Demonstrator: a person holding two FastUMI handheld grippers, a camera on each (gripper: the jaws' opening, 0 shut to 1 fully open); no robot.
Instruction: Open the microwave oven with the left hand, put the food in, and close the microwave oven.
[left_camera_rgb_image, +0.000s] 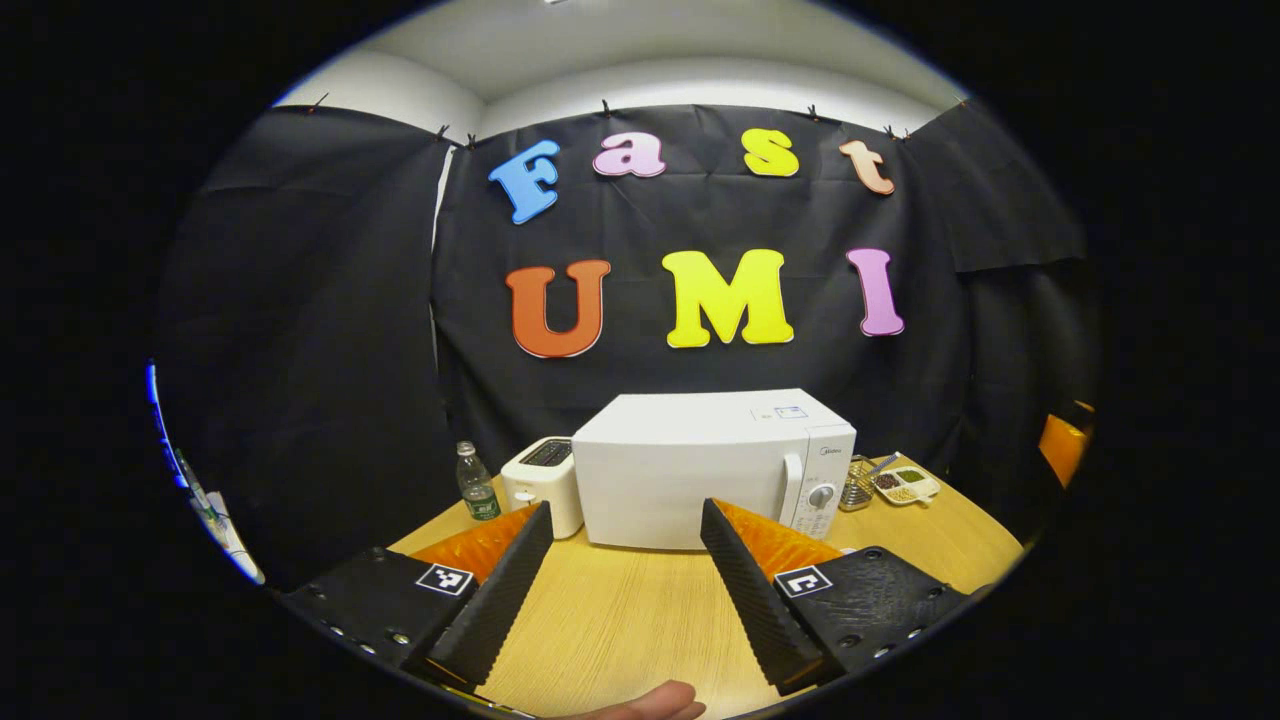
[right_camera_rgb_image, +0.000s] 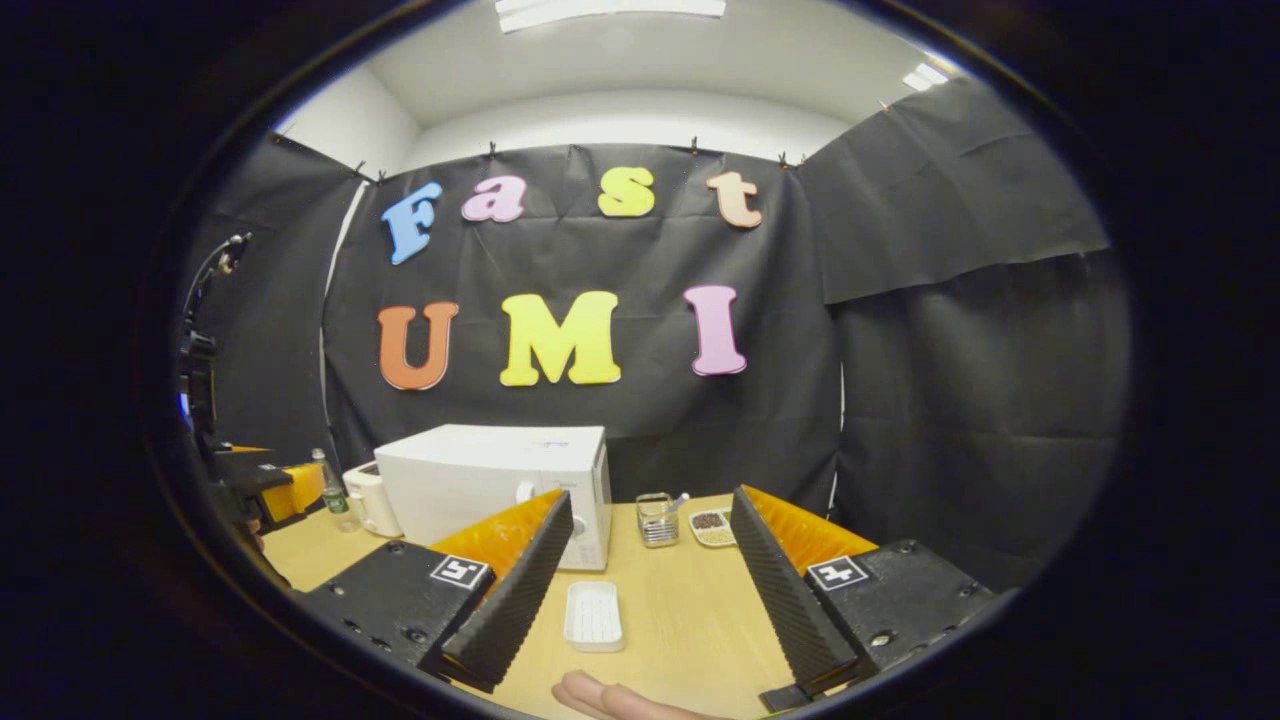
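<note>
Two grippers hover above a light wooden table (left_camera_rgb_image: 620, 620) inside a booth walled with black cloth, and both are released, their fingers spread wide with nothing between them.

In the left gripper view, going left to right, a small water bottle (left_camera_rgb_image: 478, 484) stands near the table's back left edge, then a white toaster (left_camera_rgb_image: 543, 482) just beside a white microwave oven (left_camera_rgb_image: 712, 465). The microwave's door is shut, with its handle and dial on the right side. Right of it sit a wire basket (left_camera_rgb_image: 857, 483) and a divided dish of grains (left_camera_rgb_image: 906, 484), near the table's far right edge. The left gripper (left_camera_rgb_image: 625, 520) points at the microwave's front, with bare tabletop open between the fingers and the oven. A fingertip (left_camera_rgb_image: 655, 702) shows at the bottom edge.

In the right gripper view, the other gripper sits at the far left edge. The microwave stands left of centre. A white rectangular tray (right_camera_rgb_image: 593, 615), the food container, lies on the table in front of the microwave's right corner, between the right gripper's (right_camera_rgb_image: 650, 510) open fingers. Open tabletop surrounds the tray, its contents too small to tell.
</note>
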